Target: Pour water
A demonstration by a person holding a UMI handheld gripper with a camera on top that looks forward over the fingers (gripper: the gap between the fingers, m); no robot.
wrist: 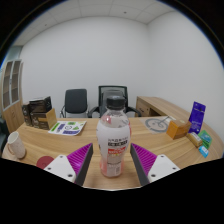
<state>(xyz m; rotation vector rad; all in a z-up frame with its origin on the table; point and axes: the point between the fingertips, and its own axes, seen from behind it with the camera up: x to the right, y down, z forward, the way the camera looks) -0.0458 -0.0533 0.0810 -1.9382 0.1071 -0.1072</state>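
At the far left of the light wooden counter [95,140] stands a small white cup-like container [16,146], with a flat dark red round thing [44,160] lying near it; either may be where the water is meant to go, though the view does not let me say for sure. Further back lies a green and white printed booklet [68,127], and behind the counter stand two black office chairs [76,102].

In the middle, the clear plastic water bottle with a red and white label [113,146] stands upright between the jaws of the gripper [113,160]. The magenta pads [80,156] sit close at either side of it, at the height of the label. The jaws look closed on the bottle, but whether both pads truly press it, or whether it rests on the counter with a sliver of gap, I cannot tell. Its neck is pale, and I cannot tell whether a cap is on.

To the right are a round silver disc [157,124], an orange box [177,129], a purple carton [197,115] and some green and blue packets [203,141].

As for the task, it seems at its beginning: the bottle is upright, untilted and near full, so nothing has been poured. Carrying it to a vessel and tipping it remain to be done.
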